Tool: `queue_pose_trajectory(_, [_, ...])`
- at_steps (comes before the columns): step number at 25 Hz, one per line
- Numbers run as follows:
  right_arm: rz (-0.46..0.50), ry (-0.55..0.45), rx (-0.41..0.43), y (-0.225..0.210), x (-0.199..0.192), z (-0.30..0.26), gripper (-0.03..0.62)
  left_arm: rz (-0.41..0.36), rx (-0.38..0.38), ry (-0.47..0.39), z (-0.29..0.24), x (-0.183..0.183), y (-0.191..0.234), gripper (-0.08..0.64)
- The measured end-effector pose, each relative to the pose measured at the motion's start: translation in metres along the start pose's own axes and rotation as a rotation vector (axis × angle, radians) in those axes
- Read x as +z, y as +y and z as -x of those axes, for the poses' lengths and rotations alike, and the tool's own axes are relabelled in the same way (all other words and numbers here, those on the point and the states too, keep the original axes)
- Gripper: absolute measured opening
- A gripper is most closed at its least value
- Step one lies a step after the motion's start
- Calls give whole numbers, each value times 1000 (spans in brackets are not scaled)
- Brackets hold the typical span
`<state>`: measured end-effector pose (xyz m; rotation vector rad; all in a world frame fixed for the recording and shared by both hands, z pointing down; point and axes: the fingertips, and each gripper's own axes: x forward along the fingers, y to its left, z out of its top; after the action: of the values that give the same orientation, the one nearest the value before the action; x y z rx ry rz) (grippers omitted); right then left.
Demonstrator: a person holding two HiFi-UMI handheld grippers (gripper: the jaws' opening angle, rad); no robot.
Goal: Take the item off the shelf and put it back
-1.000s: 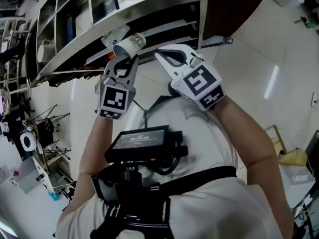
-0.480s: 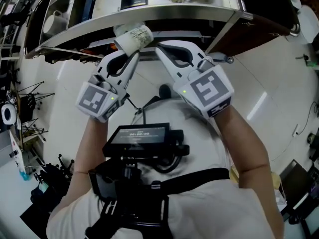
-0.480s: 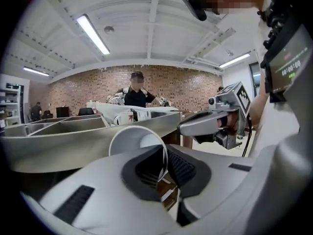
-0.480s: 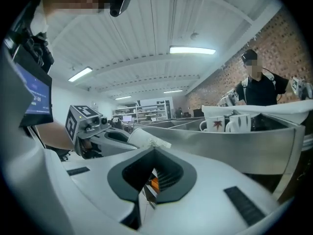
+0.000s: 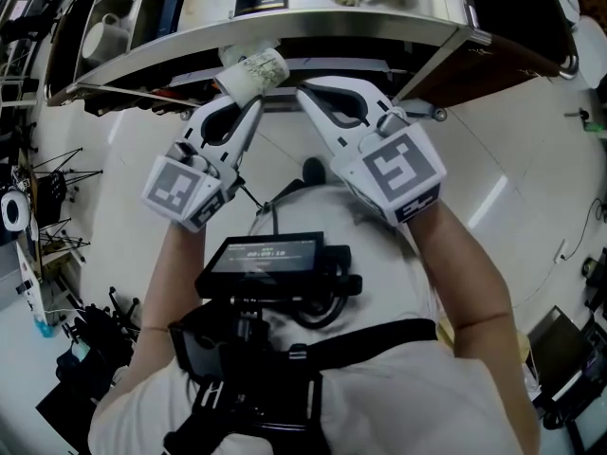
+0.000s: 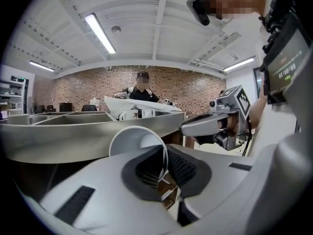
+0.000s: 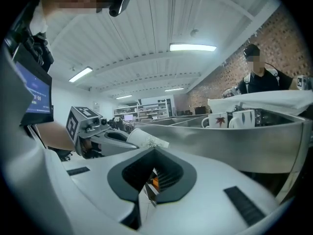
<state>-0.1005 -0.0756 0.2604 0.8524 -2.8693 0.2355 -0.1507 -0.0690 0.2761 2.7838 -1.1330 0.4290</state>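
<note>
Over the last second the head view swings from a slanted look at the shelf to a square one, and both arms come up towards its front lip. In the final half second almost nothing moves, so the motion seems to pause here. At the left, the left gripper is clamped on the paper cup. Its own view shows the cup's thin rim pinched between the nearly closed pads, the open mouth turned back towards the camera. The cup lies tilted at the gripper's 12 o'clock, right against the underside edge of the shelf lip and not resting on any surface. To the right, the right gripper sits at about 3 o'clock from the cup, close beside it but apart. Its jaws are together with nothing between them. The white mugs stand in a shelf compartment further right. As I judge it, the cup is off the shelf and in hand, so raising it over the lip and setting it down is what remains.
</note>
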Motion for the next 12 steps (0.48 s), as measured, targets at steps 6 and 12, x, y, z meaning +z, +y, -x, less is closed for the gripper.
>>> queue_pose_trajectory(6, [-20,12,-7,1,-1,-1,8,-1,-7,8,-3,3,-1,15])
queue_pose_trajectory(12, [3,4,-15,0,1,0,8,-24,-14,-8,-4,9,-3,15])
